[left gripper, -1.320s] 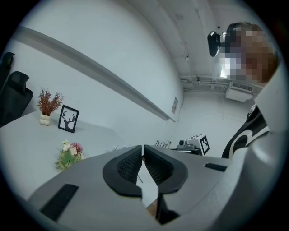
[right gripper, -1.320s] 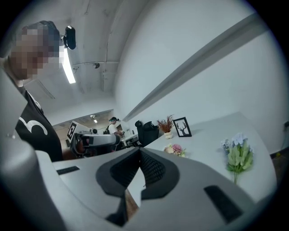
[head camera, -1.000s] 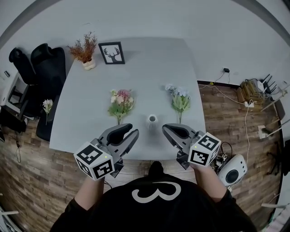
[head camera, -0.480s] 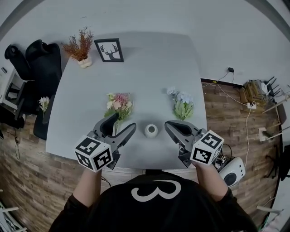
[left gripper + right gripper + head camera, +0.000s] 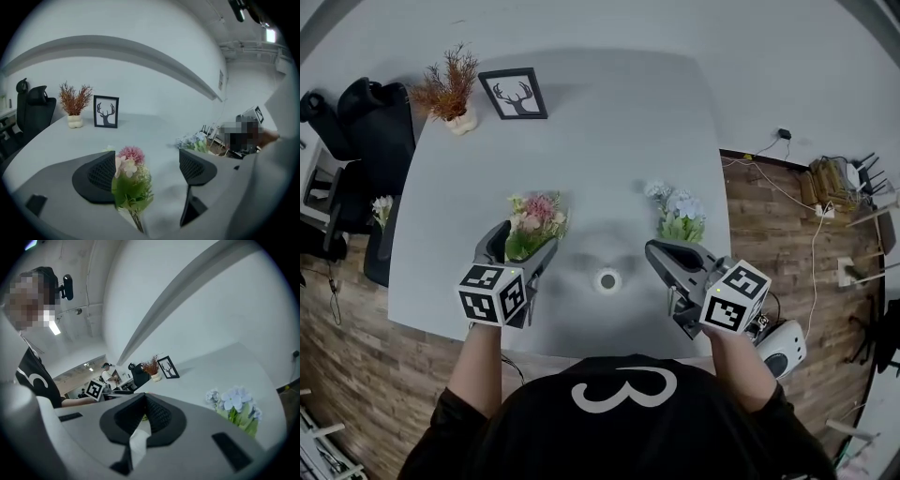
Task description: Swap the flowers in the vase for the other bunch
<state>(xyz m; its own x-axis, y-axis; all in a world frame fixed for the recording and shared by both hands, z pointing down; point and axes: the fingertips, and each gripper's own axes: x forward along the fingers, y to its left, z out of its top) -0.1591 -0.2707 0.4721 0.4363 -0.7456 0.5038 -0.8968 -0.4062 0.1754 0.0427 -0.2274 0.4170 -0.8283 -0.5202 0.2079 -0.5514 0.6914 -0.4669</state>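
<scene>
Grey table [image 5: 609,141], near edge: the left gripper [image 5: 520,242] has moved forward and down over the pink bunch [image 5: 534,217]. Its jaws have just been opening and now stand wide apart around the foliage, not yet clamped. The right gripper [image 5: 654,248], jaws together on nothing, sits beside the apparently empty white vase [image 5: 607,279], with the blue bunch [image 5: 680,214] lying beyond, so a pickup of the pink bunch for the vase appears imminent.
</scene>
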